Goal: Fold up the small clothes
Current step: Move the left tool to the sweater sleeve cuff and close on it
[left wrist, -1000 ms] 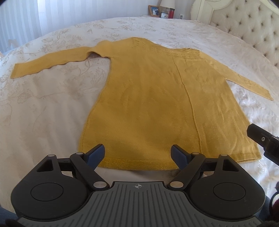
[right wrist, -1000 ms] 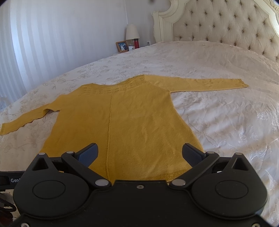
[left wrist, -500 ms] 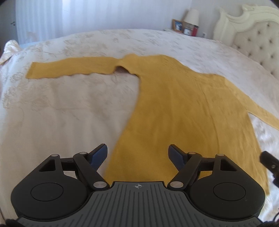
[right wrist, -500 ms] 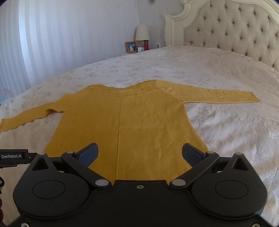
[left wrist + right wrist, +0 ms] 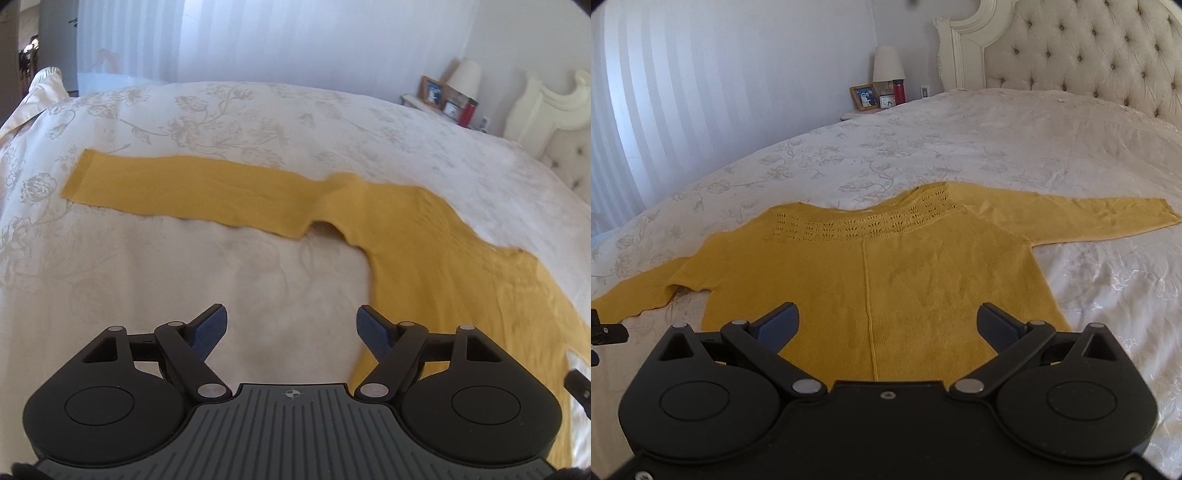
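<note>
Mustard-yellow knit sweater point(image 5: 871, 280) lies flat on the bedspread point(image 5: 221, 288) ahead of both wide-open, empty tools, left tool point(image 5: 291, 328) and right tool point(image 5: 886, 325), where a pinch could snag the quilted bedspread with the thin sleeve point(image 5: 192, 192).

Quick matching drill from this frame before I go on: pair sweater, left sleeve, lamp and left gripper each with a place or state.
Things:
1. sweater
2. left sleeve
3. lamp
4. left gripper

States:
a. open, holding nothing
b. on the nightstand beside the headboard
c. stretched out straight on the bedspread
d. spread flat, not yet folded

Pairs: 1-d, 2-c, 3-b, 4-a
</note>
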`<state>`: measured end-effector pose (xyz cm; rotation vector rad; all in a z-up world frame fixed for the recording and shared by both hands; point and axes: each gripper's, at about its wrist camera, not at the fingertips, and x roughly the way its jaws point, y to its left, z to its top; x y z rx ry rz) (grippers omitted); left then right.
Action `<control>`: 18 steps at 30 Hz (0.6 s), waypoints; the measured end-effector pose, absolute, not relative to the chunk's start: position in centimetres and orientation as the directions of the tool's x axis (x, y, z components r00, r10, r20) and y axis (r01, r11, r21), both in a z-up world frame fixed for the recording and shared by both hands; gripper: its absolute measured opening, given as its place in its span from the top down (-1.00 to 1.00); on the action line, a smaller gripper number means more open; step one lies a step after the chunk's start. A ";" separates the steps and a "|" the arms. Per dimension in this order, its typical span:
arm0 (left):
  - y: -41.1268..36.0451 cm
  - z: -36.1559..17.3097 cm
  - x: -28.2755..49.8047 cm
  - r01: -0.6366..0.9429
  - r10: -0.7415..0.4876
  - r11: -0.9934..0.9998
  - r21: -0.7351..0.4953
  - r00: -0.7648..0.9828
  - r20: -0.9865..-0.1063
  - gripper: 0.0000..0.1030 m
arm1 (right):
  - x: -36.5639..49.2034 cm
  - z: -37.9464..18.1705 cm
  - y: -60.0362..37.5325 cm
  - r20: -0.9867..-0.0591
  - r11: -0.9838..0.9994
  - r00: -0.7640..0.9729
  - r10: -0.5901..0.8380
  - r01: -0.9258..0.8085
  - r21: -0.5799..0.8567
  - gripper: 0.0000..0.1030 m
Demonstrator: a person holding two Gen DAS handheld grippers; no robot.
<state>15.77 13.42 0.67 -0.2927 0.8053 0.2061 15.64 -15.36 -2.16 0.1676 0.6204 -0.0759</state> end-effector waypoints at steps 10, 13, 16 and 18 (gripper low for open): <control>23.7 -2.2 21.8 -0.488 0.147 0.846 -0.214 0.600 -0.786 -0.48 | 17.9 -5.1 -13.8 -0.552 0.985 0.834 0.008 0.089 0.149 -0.97; 27.0 -2.7 22.5 -0.554 0.218 0.813 -0.180 0.576 -0.788 -0.48 | 18.1 -5.6 -13.0 -0.562 0.993 0.827 0.014 0.054 0.103 -0.98; 30.2 -3.2 22.6 -0.621 0.279 0.767 -0.161 0.549 -0.788 -0.48 | 18.5 -5.5 -12.3 -0.554 0.994 0.831 0.037 0.028 0.108 -0.98; 32.0 -3.8 22.5 -0.662 0.296 0.730 -0.173 0.533 -0.793 -0.46 | 18.7 -5.4 -11.8 -0.539 0.995 0.841 0.038 0.019 0.100 -0.98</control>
